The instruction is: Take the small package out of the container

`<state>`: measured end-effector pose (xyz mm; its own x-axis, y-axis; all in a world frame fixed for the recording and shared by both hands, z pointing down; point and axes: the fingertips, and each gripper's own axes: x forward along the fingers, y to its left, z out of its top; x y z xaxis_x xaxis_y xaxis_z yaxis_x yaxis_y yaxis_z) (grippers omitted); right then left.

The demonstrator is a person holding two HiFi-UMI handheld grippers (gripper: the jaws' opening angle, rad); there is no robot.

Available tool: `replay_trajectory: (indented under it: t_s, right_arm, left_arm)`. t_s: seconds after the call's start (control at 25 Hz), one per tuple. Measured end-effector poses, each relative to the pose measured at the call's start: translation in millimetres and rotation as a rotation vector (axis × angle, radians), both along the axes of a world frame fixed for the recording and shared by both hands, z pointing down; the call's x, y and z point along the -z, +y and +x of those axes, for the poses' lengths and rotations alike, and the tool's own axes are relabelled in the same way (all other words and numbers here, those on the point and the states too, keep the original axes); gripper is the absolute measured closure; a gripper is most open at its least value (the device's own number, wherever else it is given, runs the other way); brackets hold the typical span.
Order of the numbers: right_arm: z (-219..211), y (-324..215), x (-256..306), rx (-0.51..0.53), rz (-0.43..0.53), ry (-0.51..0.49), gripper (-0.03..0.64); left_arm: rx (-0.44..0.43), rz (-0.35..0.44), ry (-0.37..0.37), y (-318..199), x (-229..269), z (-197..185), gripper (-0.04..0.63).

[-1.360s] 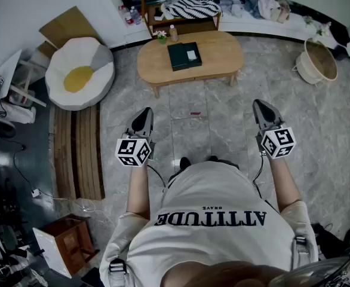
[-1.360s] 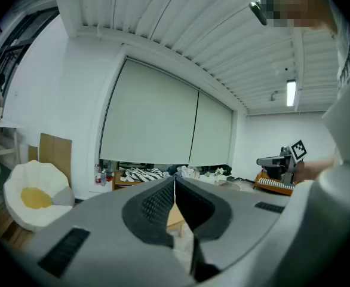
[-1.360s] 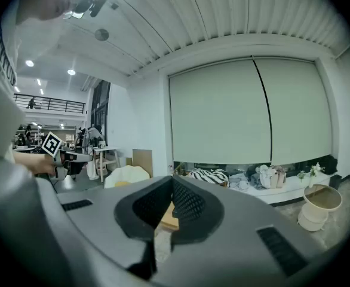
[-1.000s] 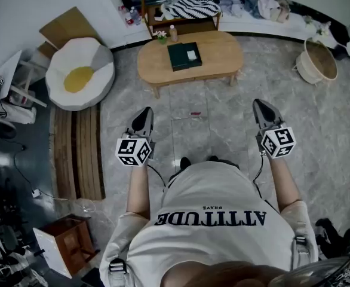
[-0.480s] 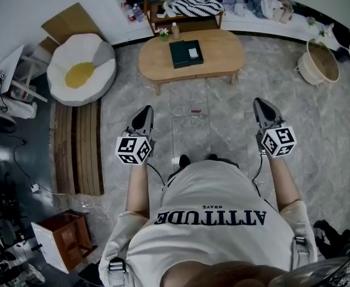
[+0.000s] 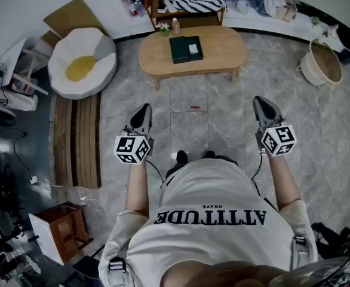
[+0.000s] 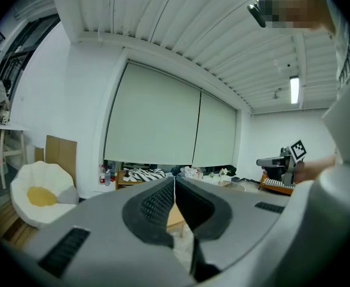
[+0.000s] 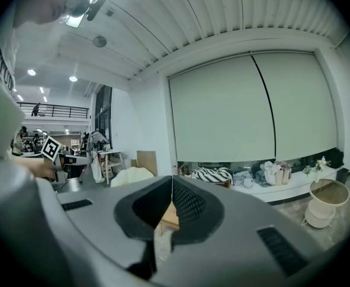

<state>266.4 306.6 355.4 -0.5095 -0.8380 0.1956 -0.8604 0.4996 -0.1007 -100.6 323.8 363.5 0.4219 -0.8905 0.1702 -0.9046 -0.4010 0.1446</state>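
L gripper (image 6: 143, 113) & R gripper (image 6: 263, 107) were both clamped together, empty, well short of the table (image 6: 223, 55); container (image 6: 180, 52) sat mid-table w/ small package (image 6: 193, 48) in it.

You stand on a grey tiled floor (image 6: 211, 115). Far ahead sits an oval wooden table (image 6: 223, 49), with a low shelf (image 6: 187, 21) behind it against the white wall (image 6: 20, 5). An egg-shaped cushion (image 6: 79, 61) lies far left, a woven basket (image 6: 311, 70) far right. Wooden planks (image 6: 76, 139) lie along your left. Pale blinds (image 7: 163, 115) hang under a slatted ceiling (image 8: 235, 17).
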Motion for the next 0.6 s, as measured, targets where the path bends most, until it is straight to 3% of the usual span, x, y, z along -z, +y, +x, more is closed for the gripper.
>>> replay_trajectory:
  t_s: [0.6]
  right_arm:
    - [44, -5, -8, 0.054, -0.007, -0.018, 0.596]
  left_arm:
    - [0.06, -0.005, 0.003, 20, -5, 46, 0.574]
